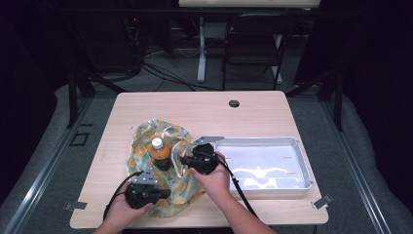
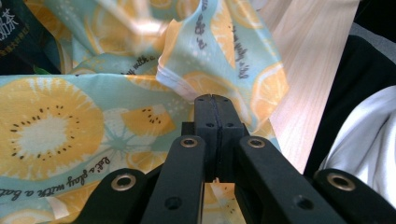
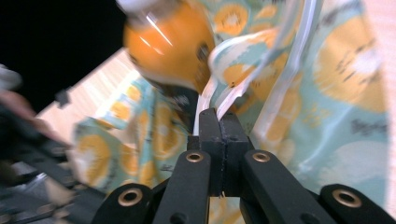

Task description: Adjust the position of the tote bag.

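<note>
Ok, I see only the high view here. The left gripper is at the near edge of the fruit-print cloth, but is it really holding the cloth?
Observer: Yes. In the left gripper view, the left gripper is shut on a fold of the fruit-print cloth.
Operator: And the right one, beside the bottle?
Observer: The right gripper is shut on a white-edged fold of the cloth, just below the orange bottle.
Operator: Is there some writing on the cloth?
Observer: Yes, small dark cursive lines run between the fruit slices; I cannot read them fully.
</note>
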